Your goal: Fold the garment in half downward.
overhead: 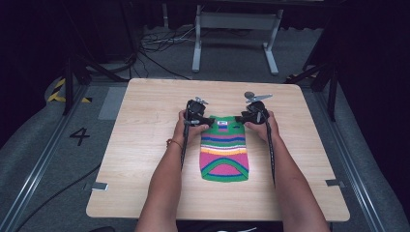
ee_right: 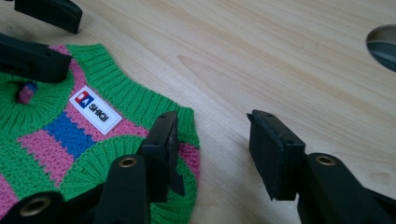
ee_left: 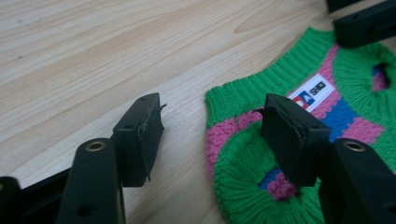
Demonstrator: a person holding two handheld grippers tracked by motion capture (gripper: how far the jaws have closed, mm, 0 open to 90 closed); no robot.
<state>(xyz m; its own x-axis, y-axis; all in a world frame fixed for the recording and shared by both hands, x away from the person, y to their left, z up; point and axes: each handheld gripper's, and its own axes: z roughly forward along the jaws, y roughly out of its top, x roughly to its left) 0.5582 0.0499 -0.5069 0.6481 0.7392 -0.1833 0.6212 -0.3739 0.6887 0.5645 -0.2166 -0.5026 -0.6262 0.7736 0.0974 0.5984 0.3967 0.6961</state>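
Both forearms reach in over the wooden surface (overhead: 145,121). Each claw, left (ee_left: 212,133) and right (ee_right: 212,149), gapes wide, holding nothing, straddling a top corner of the flat striped sweater (overhead: 224,150).

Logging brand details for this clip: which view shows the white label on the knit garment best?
The right gripper view: the white label sits close and unobstructed, its lettering sharp. The left gripper view shows it partly cut off by a jaw. In the high view it is a tiny patch.
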